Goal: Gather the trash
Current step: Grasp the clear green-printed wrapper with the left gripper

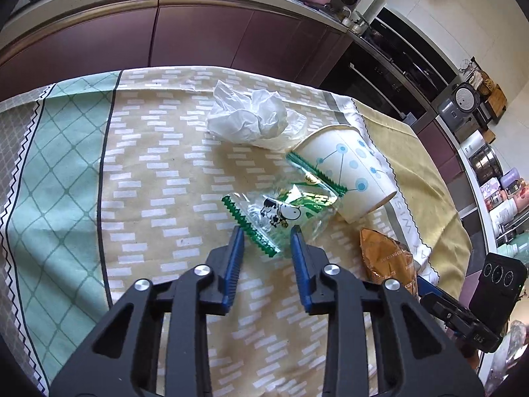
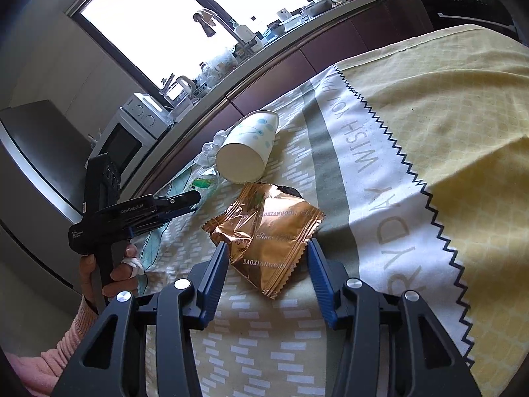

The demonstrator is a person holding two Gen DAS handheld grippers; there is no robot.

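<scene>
A clear snack wrapper (image 1: 287, 208) with green zigzag edges and a cartoon dog lies flat on the patterned tablecloth (image 1: 148, 198). My left gripper (image 1: 267, 231) stands over its near corner, jaws open, the green edge running between the tips. Behind it a white paper cup (image 1: 347, 165) with blue dots lies on its side, and a crumpled white tissue (image 1: 248, 115) sits further back. My right gripper (image 2: 268, 246) has a gold foil wrapper (image 2: 267, 231) between its pads, which touch both side edges and crumple the left one. From the right wrist view the cup (image 2: 244, 152) lies just beyond it.
The cloth's yellow part (image 2: 446, 99) spreads to the right. Dark purple cabinets (image 1: 198, 39) under a cluttered counter run behind the table, with a white microwave (image 2: 122, 142) further left. A hand (image 2: 122, 271) in a pink sleeve holds the left gripper (image 2: 196, 197).
</scene>
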